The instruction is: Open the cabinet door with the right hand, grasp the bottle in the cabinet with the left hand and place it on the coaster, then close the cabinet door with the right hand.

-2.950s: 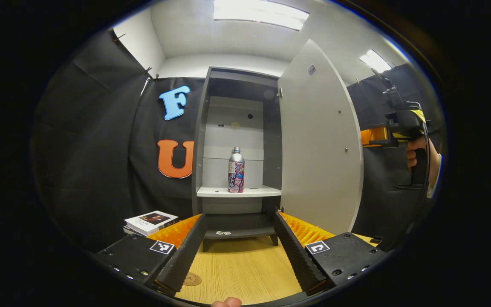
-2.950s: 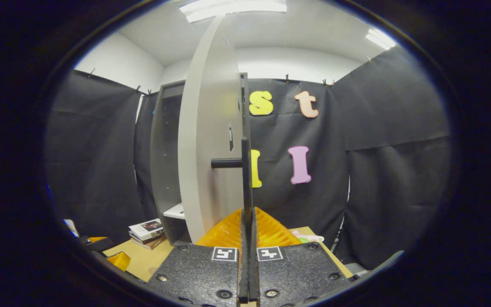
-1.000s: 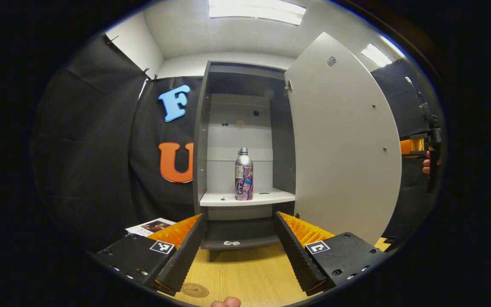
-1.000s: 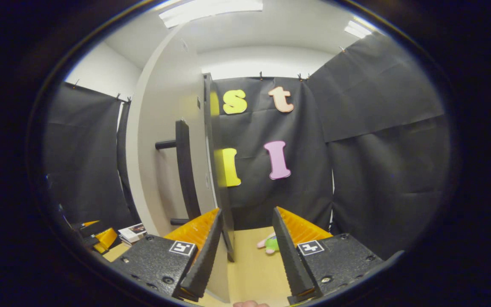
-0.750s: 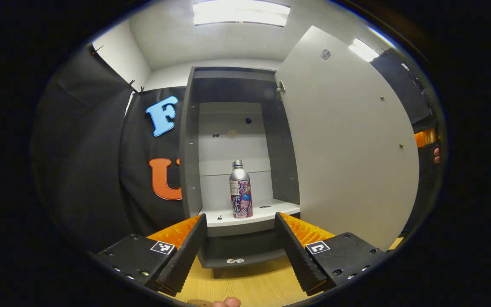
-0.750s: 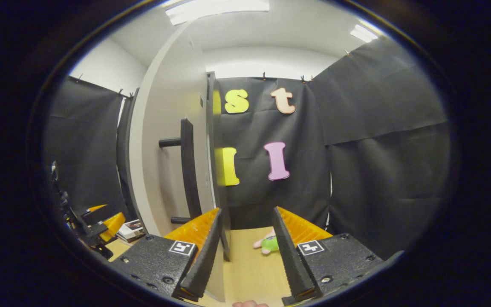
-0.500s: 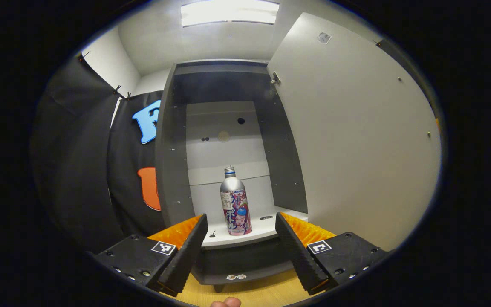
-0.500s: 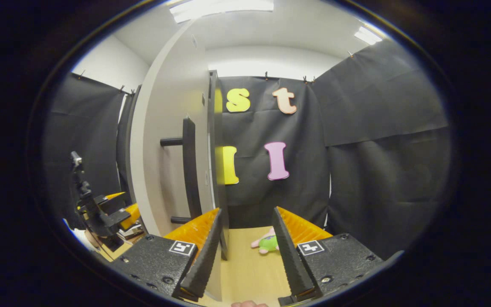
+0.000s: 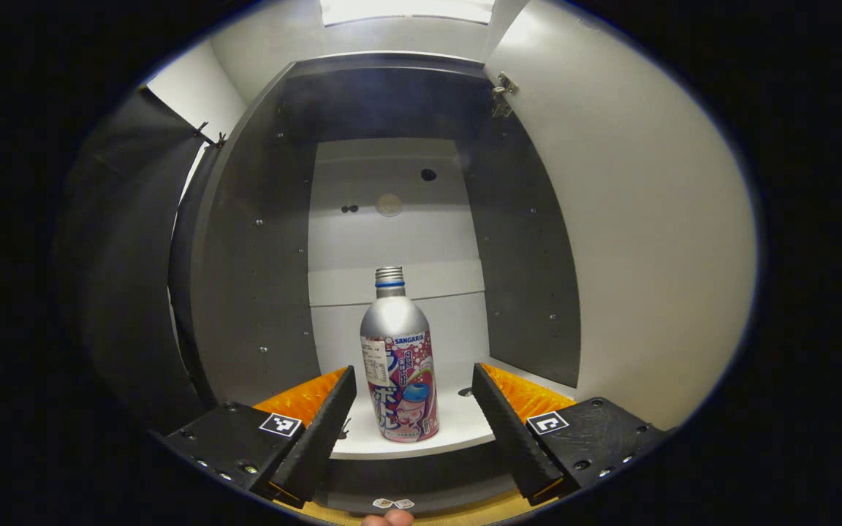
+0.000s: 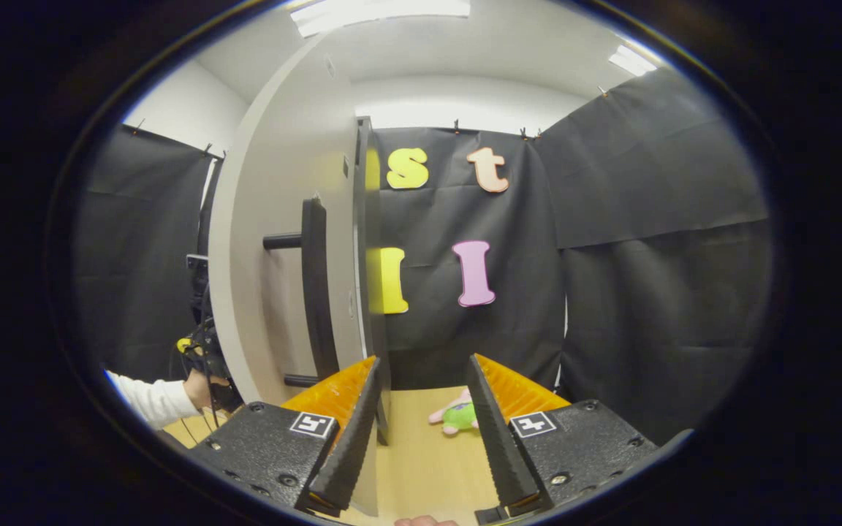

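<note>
A silver bottle (image 9: 399,365) with a colourful label stands upright on the white shelf (image 9: 465,427) inside the grey cabinet (image 9: 260,292). My left gripper (image 9: 412,371) is open and reaches into the cabinet; the bottle shows in the gap between its fingers, with room on both sides. The cabinet door (image 9: 647,256) stands swung open on the right. In the right gripper view the door (image 10: 275,219) and its dark bar handle (image 10: 313,292) are just left of my right gripper (image 10: 422,359), which is open and holds nothing. The door's edge runs down beside its left finger.
A small pink and green plush toy (image 10: 457,416) lies on the wooden table (image 10: 428,453) ahead of the right gripper. A hand in a white sleeve (image 10: 161,400) holds the left gripper (image 10: 202,343) beyond the door. Cabinet walls close in on both sides of the left gripper.
My left gripper has moved forward and up into the cabinet, so the bottle is now close between its fingers. The right gripper, shut on the door handle three seconds ago, has opened and stays beside the door.
</note>
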A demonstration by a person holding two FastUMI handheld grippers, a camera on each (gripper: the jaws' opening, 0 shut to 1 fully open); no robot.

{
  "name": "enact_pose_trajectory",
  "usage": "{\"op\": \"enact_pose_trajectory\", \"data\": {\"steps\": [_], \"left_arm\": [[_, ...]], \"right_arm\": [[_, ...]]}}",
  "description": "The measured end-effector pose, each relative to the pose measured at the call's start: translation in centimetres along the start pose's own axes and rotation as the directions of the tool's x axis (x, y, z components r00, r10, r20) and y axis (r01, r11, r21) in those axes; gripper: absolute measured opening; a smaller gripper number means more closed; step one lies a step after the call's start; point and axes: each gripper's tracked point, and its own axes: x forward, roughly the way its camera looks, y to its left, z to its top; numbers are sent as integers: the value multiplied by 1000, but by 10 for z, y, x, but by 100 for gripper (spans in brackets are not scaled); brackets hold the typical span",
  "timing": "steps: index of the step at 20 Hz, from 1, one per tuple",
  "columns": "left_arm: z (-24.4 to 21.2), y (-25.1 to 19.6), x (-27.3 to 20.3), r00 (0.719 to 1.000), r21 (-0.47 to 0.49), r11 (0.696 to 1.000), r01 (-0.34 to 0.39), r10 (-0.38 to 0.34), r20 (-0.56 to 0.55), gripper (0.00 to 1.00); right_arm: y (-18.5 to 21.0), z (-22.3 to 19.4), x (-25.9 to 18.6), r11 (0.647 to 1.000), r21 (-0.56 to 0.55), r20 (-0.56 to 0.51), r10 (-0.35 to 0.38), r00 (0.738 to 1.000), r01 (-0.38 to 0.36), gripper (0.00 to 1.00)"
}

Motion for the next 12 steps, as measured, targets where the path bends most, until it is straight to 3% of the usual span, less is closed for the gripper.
{"op": "enact_pose_trajectory", "data": {"steps": [4,5,6,12], "left_arm": [[-10,6,26,999,-10,1000,-25,25,-24,96],[-11,8,30,999,-11,999,-32,32,-26,100],[-11,9,35,999,-11,999,-36,36,-27,96],[-11,17,55,997,-26,998,-56,55,-48,96]], "right_arm": [[-2,0,3,1000,11,0,-4,1000,4,72],[-2,-1,3,1000,14,-2,-5,1000,5,72],[-2,-1,4,1000,17,-4,-5,1000,5,73],[-2,-1,7,1000,18,-1,-22,1000,22,72]]}}
